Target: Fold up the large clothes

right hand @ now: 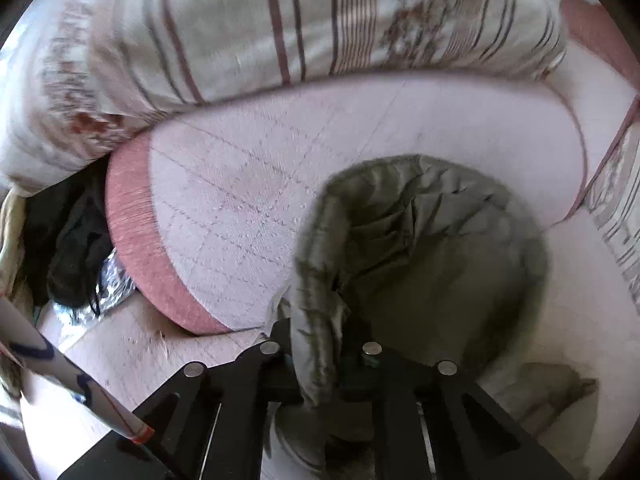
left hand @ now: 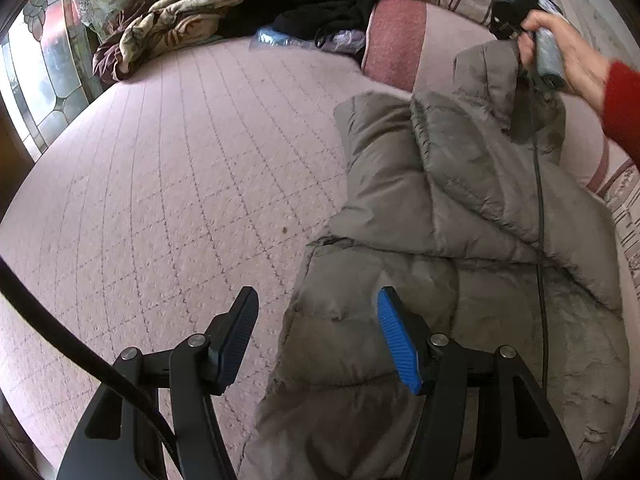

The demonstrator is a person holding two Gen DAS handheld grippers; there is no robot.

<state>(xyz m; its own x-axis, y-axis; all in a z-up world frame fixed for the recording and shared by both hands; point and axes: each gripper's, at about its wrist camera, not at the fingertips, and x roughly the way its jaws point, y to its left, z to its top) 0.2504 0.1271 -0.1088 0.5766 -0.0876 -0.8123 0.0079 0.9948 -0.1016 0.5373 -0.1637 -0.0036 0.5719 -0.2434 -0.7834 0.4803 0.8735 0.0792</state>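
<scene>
A large grey-green padded jacket (left hand: 460, 240) lies on the pink quilted bed cover (left hand: 180, 168), on the right side. My left gripper (left hand: 318, 320) is open just above the jacket's near left edge, one finger over the cover and the blue pad (left hand: 396, 340) over the jacket. In the left wrist view a hand holds my right gripper (left hand: 516, 68) at the jacket's far end. In the right wrist view my right gripper (right hand: 320, 356) is shut on a fold of the jacket (right hand: 420, 240), lifting it off the bed.
A striped duvet (right hand: 240, 32) lies along the far side. A pink-edged pillow (left hand: 394, 40) sits beside dark clothes (left hand: 320, 12) and a brown patterned blanket (left hand: 168, 24). A stained-glass window (left hand: 44, 64) is at the left. A black cable (left hand: 540, 220) crosses the jacket.
</scene>
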